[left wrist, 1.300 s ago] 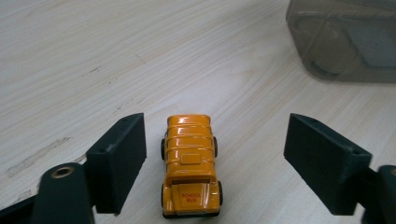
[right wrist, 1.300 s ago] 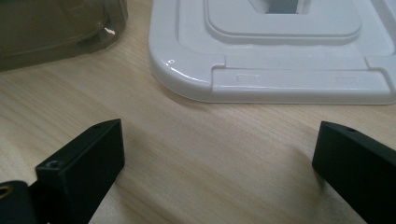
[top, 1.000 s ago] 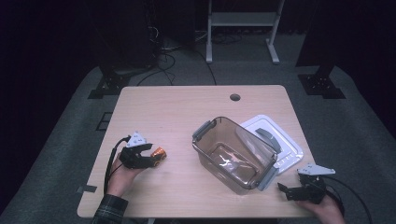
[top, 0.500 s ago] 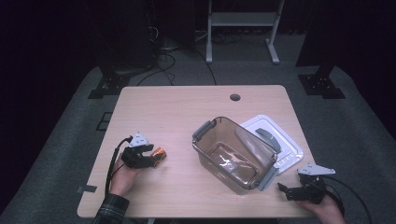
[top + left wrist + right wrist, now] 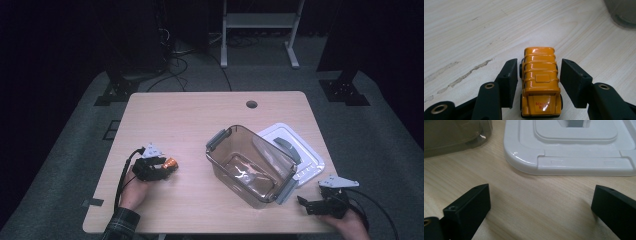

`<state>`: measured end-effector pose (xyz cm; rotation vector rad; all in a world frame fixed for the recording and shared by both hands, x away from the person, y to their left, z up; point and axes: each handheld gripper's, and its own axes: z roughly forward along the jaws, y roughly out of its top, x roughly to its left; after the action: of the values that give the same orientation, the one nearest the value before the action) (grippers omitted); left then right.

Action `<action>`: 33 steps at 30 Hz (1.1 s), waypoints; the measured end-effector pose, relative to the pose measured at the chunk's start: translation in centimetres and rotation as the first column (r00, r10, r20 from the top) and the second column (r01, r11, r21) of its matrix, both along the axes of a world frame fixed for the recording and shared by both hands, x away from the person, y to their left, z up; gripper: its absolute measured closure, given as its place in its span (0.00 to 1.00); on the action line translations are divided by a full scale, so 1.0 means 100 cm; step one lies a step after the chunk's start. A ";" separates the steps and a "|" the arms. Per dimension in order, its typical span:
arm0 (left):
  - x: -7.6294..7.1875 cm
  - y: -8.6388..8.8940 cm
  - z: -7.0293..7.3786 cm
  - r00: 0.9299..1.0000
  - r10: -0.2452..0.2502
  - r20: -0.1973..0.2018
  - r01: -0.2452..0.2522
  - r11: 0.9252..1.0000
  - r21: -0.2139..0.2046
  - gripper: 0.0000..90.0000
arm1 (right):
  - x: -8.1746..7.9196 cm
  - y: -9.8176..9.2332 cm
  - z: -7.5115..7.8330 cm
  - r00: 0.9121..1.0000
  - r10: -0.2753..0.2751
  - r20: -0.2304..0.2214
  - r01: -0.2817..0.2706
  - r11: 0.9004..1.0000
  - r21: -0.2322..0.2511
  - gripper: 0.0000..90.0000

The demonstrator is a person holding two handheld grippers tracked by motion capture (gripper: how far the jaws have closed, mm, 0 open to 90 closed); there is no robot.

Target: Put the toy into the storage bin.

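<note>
An orange toy school bus [image 5: 539, 82] stands on the wooden table, its rear end toward the camera in the left gripper view. My left gripper [image 5: 539, 63] straddles it. The jaws have just been closing and now stand close along both sides of the bus, with thin gaps still showing. From above, the bus [image 5: 172, 162] pokes out of the left gripper [image 5: 169, 166] at the table's left. My right gripper [image 5: 303, 203] rests near the front right corner, and in its own view the right gripper [image 5: 541, 192] is open wide over bare wood.
A clear brownish tub [image 5: 270, 150] with grey latches stands right of centre, its corner also in the right gripper view [image 5: 454, 135]. Its white lid [image 5: 306, 161] lies flat behind it, close ahead of the right jaws [image 5: 574, 162]. A cable hole [image 5: 251, 104] sits at the far edge.
The left hand and gripper have shifted slightly around the bus. The right hand, the tub and the lid have stayed where they were.
</note>
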<state>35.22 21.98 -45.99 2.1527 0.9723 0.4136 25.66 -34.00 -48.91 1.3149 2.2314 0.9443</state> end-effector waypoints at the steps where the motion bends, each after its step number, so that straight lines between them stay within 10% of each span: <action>1: 0.000 0.000 -0.001 1.000 -0.004 -0.005 0.004 1.000 0.005 0.54 | 0.000 0.000 0.000 1.000 0.000 0.000 0.000 1.000 0.000 0.01; 33: -0.005 -0.005 0.014 0.998 -0.034 -0.049 0.035 0.999 0.006 0.65 | 0.000 0.000 0.000 1.000 0.004 0.001 -0.004 1.000 0.000 0.01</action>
<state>34.68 21.45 -44.61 2.1918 0.9601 0.3501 25.67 -34.00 -48.91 1.3104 2.2342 0.9458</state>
